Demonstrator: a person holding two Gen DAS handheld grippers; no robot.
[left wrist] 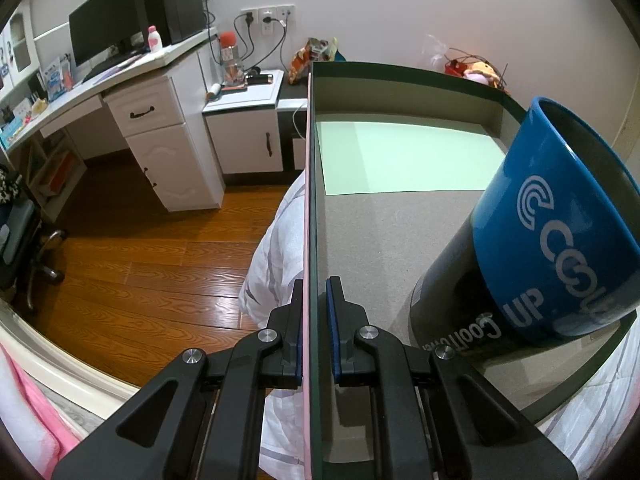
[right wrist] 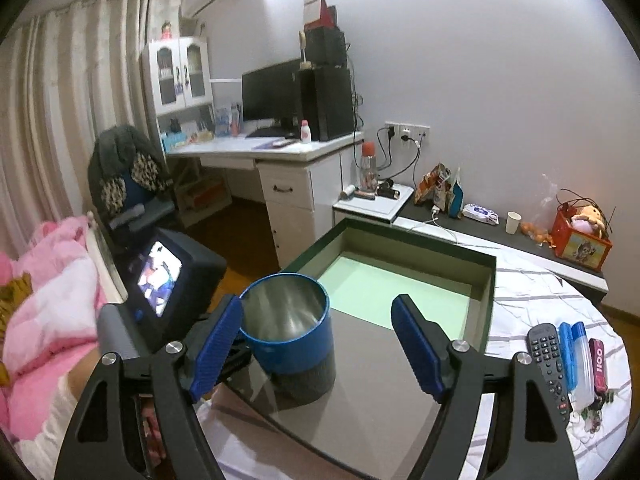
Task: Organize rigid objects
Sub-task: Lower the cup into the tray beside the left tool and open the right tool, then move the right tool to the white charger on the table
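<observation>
A shallow dark-green box [left wrist: 408, 76] with a grey floor and a pale green sheet lies on the bed. My left gripper [left wrist: 314, 296] is shut on the box's left wall. A blue mug [left wrist: 560, 220] with white lettering stands on a dark can inside the box at the right. In the right wrist view the box [right wrist: 490, 280] lies ahead and the blue mug [right wrist: 288, 332] stands in its near left corner. My right gripper [right wrist: 320, 340] is open above the box, its left finger beside the mug. A black remote [right wrist: 546, 364], a blue item and a clear tube [right wrist: 582, 360] lie on the bed at the right.
A white desk [right wrist: 280, 152] with monitor and drawers stands left and behind. A low cabinet [right wrist: 480, 228] along the wall holds snack bags, a paper cup and a red box. Wooden floor lies left of the bed. Pink bedding [right wrist: 44, 292] lies at the left.
</observation>
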